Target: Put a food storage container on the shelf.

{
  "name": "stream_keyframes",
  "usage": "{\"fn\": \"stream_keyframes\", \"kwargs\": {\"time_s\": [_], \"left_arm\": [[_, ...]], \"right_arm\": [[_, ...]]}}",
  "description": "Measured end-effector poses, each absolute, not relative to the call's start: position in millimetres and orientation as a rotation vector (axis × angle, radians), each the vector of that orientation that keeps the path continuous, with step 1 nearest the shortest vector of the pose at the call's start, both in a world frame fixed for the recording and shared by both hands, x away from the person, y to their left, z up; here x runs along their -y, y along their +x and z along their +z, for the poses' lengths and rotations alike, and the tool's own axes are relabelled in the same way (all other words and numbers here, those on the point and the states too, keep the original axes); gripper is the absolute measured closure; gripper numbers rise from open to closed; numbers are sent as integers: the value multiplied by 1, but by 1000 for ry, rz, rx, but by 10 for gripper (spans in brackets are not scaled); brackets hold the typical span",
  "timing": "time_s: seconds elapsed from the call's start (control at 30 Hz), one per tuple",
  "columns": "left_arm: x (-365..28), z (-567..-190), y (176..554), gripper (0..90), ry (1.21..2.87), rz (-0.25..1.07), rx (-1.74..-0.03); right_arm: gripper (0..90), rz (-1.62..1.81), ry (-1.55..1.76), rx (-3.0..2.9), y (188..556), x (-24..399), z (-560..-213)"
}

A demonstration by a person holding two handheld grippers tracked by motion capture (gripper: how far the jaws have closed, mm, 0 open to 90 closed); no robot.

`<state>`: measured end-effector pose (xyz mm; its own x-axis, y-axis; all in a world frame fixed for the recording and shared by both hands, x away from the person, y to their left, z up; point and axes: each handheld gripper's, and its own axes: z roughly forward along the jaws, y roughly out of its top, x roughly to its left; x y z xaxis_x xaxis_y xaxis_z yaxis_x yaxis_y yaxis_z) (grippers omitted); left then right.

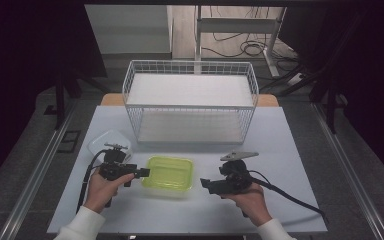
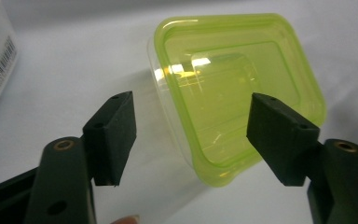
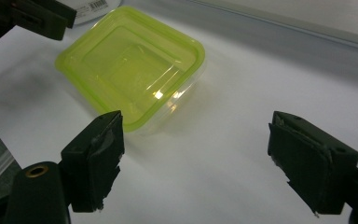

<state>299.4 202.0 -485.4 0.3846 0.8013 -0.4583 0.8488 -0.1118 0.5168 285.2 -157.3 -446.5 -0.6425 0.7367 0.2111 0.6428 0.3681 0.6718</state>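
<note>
High view: left hand (image 1: 100, 187) comes in from the bottom edge, forearm angled up-right, holding the left gripper (image 1: 142, 173) level, tips at the left rim of the green-lidded container (image 1: 169, 173). Left gripper view: jaws spread, one either side of the container's near corner, no contact seen. Container sits mid-tabletop (image 1: 280, 150), in front of the white wire basket (image 1: 190, 100). White tub (image 1: 109, 142) lies behind the left gripper. Right hand (image 1: 250, 200) angles up-left; right gripper (image 1: 205, 183) points at the container's right side, jaws wide apart, empty, just short of it.
</note>
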Motion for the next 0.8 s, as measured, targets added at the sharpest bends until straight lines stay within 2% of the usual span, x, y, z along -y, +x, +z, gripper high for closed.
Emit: {"fn": "stream_keyframes", "kwargs": {"time_s": [0.27,0.5,0.8], "left_arm": [[-202,-494,306,411,1870,-129,-1439],[-199,-501,311,441,1868,-182,-1451],[-203,-506,317,473,1791,-270,-1459]], "right_arm": [[217,1238,1365,-2527,305,141,-453],[224,1248,1455,-2527,318,131,-466],[333,1220,1586,-2524,328,122,-488]]}}
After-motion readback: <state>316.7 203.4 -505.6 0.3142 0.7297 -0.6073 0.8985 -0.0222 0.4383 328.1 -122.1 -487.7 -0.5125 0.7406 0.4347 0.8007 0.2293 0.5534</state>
